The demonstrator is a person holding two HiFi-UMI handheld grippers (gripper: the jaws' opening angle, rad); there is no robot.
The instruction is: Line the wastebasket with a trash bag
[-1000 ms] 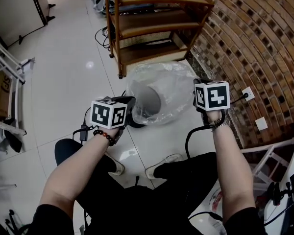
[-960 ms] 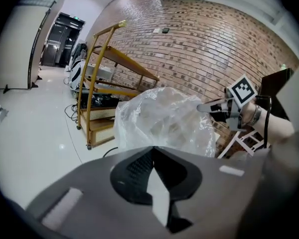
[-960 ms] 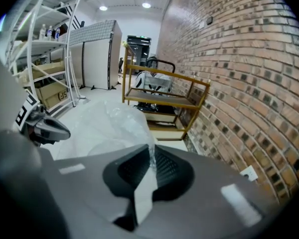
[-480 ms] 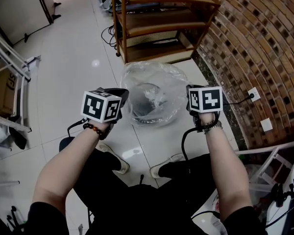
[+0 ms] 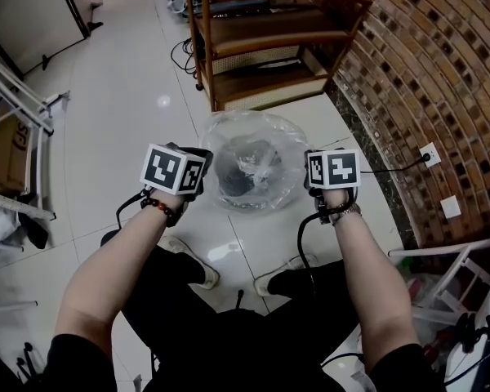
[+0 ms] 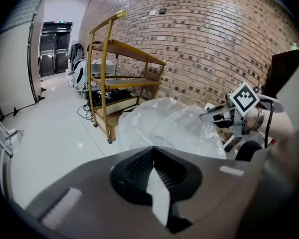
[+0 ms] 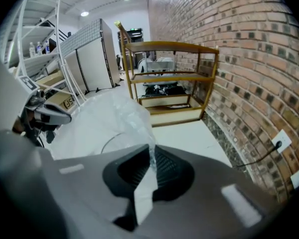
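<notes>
White tiled floor (image 5: 122, 96), brick wall (image 5: 441, 64) to the right, wooden shelf (image 5: 261, 55) beyond. We note the wastebasket (image 5: 233, 182) standing on the floor just short of the shelf, with the clear trash bag (image 5: 253, 133) ballooned over and around it. Our left gripper (image 6: 153, 151) is clamped on the bag's left edge. Our right gripper (image 7: 150, 151) pinches the opposite edge. Film runs between both sets of jaws.

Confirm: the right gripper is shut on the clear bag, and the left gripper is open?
No. The left gripper is shut on the bag too: the left gripper view shows plastic pinched between its closed jaws. The right gripper is shut on the bag, as you say.
</notes>
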